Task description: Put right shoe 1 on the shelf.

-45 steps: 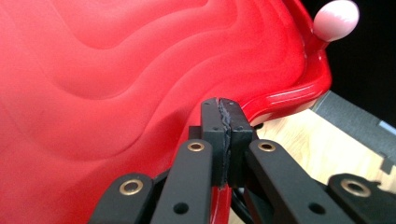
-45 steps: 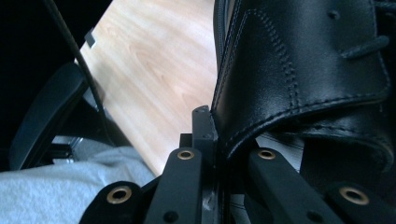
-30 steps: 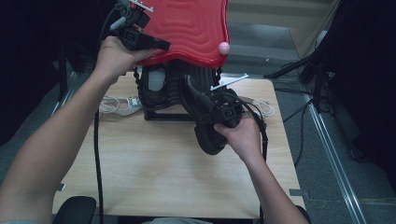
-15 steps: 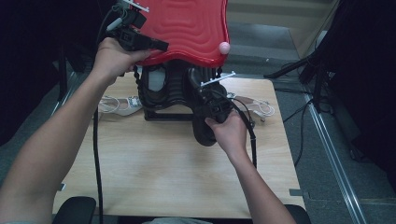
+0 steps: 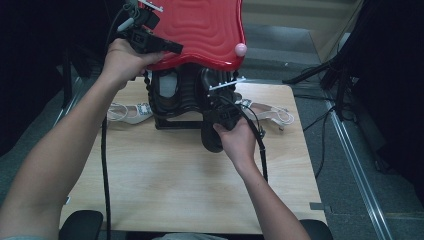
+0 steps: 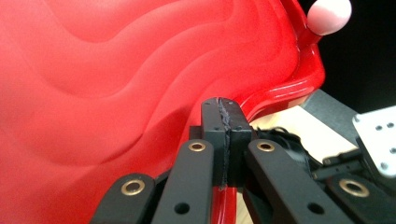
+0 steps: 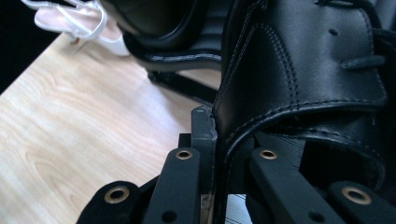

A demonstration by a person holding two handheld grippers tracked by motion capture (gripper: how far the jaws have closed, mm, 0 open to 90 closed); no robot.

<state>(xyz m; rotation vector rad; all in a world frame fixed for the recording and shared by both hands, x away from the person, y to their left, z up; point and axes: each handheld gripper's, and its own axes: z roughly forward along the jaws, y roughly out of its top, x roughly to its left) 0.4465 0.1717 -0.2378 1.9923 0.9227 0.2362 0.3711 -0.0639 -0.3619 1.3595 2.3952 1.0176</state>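
Gripping red lid [image 5: 200,30], right tongs [image 7: 217,140] pinching black shoe [image 7: 303,65]

Light wooden table [image 5: 165,185] — black rack [image 5: 172,122] at its far edge, white sandals [image 5: 127,112] beside it

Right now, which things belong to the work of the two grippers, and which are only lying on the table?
In use:
- red lid, pinched at its rim by the left gripper
- black shoe, collar clamped by the right gripper

Lying about:
- white sandals on the table
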